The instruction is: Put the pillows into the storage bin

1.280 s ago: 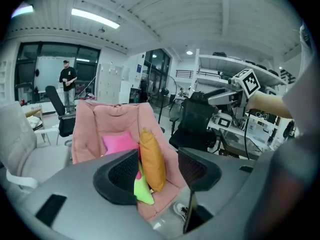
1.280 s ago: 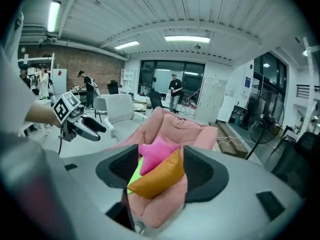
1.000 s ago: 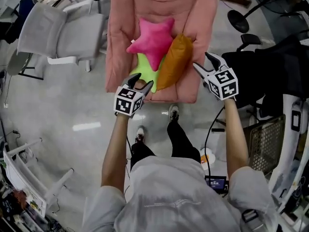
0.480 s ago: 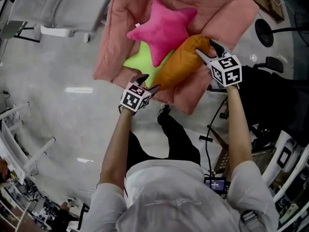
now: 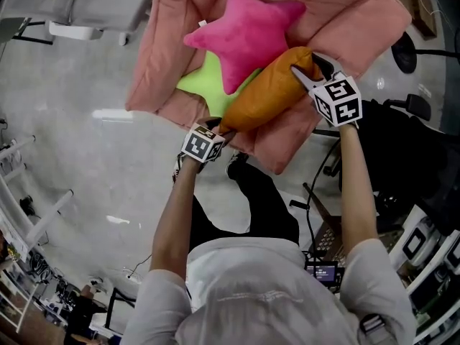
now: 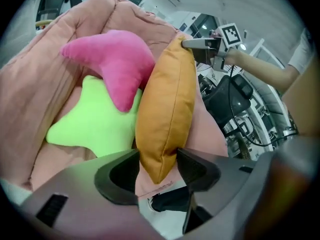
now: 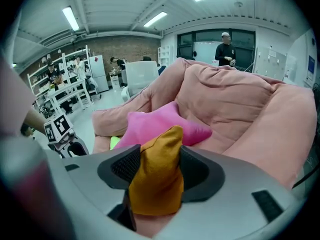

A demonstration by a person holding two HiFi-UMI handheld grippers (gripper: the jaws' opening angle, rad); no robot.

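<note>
The three pillows lie together on the seat of a pink padded armchair (image 5: 162, 63) that stands on the grey floor (image 5: 86, 157) just beyond the person's feet. The orange pillow (image 5: 269, 95) lies slantwise along the right side of the seat, one corner towards the near edge and the other up at the far right. The pink star pillow (image 5: 248, 34) rests on top at the far side, one of its arms lying over the green star pillow (image 5: 205, 85), which lies flat on the left of the seat, touching the orange pillow. The left gripper (image 5: 219, 126) is at the near edge of the seat, and in its own view the near corner of the orange pillow (image 6: 165, 104) sits between its fingers (image 6: 197, 171), which have just been closing and now press on the fabric from both sides. The right gripper (image 5: 307, 69) is at the far right corner of the same pillow. Its fingers (image 7: 127, 166) have also just been closing, and the orange corner (image 7: 157, 179) fills the gap between them, pinched on both sides. A pale grey chair (image 5: 93, 6) stands on the floor at the far left, well apart from the armchair.
</note>
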